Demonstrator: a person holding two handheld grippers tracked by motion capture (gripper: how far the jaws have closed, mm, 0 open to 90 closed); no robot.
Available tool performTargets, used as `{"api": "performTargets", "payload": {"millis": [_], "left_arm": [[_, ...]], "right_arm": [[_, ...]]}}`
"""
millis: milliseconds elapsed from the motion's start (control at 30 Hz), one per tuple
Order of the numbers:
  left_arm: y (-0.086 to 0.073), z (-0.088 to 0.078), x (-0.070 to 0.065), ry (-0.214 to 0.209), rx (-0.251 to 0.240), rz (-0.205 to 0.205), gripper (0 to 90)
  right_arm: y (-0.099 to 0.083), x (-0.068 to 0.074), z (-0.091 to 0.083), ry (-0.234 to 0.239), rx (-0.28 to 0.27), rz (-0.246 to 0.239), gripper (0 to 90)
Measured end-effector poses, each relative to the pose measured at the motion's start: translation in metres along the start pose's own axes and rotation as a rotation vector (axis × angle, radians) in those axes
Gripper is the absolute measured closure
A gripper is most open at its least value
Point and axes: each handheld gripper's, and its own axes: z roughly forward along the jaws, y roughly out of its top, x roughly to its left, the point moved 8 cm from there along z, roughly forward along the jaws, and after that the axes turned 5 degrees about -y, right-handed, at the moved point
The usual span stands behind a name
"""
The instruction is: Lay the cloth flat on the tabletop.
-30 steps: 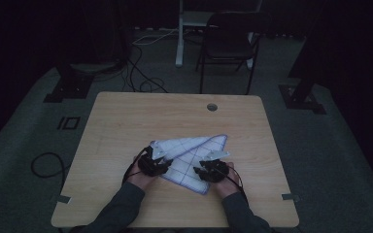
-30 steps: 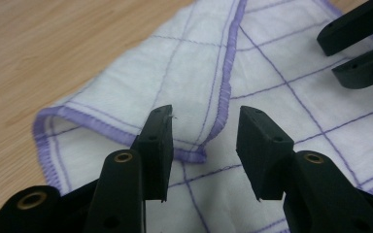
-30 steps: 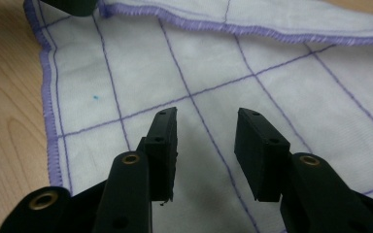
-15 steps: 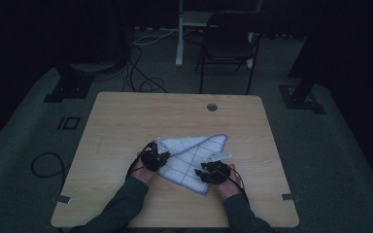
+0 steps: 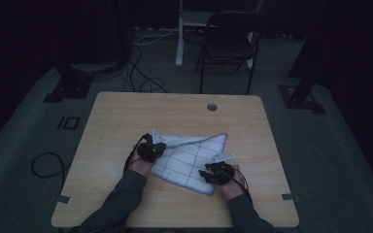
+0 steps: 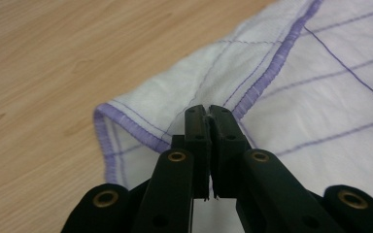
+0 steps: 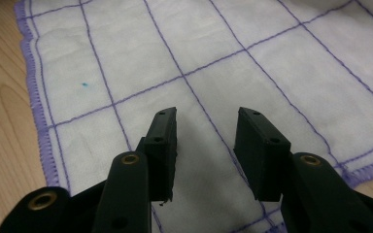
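A white cloth [image 5: 189, 155] with purple grid lines and a purple hem lies on the wooden table [image 5: 126, 116]. My left gripper [image 5: 151, 149] sits at the cloth's left corner and is shut on a fold of the cloth [image 6: 252, 73], pinched between its jaws [image 6: 208, 112]. My right gripper [image 5: 217, 173] hovers over the cloth's near right part, open, with bare cloth [image 7: 252, 63] between its fingers [image 7: 206, 126]. A folded edge of cloth [image 6: 126, 128] lies just left of the left jaws.
A round cable hole [image 5: 212, 107] is in the table's far side. A dark chair [image 5: 228, 48] and a desk leg [image 5: 179, 34] stand beyond the table. Cables [image 5: 48, 162] lie on the carpet at the left.
The cloth has been drawn flatter and more spread out. My right gripper has shifted slightly nearer and rightward; the left stays on its corner.
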Motion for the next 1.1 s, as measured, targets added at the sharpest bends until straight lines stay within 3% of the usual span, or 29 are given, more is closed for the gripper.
{"api": "performTargets", "payload": {"millis": [367, 533, 733, 867, 1000, 1100], "left_arm": [[0.016, -0.003, 0.020, 0.023, -0.020, -0.035, 87.4], [0.021, -0.002, 0.029, 0.037, -0.025, -0.053, 82.8], [0.012, 0.005, 0.041, 0.076, 0.021, -0.069, 77.4], [0.003, 0.010, 0.053, 0.096, 0.041, -0.117, 75.3], [-0.003, 0.013, 0.053, 0.075, 0.049, -0.127, 74.5], [-0.005, 0.013, 0.045, 0.052, 0.051, -0.101, 73.7]], "right_arm": [[-0.008, -0.013, -0.008, -0.014, 0.015, 0.001, 60.3], [-0.010, -0.017, -0.011, -0.015, 0.017, 0.012, 60.3], [-0.012, -0.019, -0.012, -0.017, 0.018, 0.015, 60.3], [-0.012, -0.020, -0.012, -0.017, 0.017, 0.014, 60.3], [-0.013, -0.021, -0.013, -0.016, 0.017, 0.019, 60.3], [-0.013, -0.021, -0.013, -0.016, 0.018, 0.021, 60.3]]}}
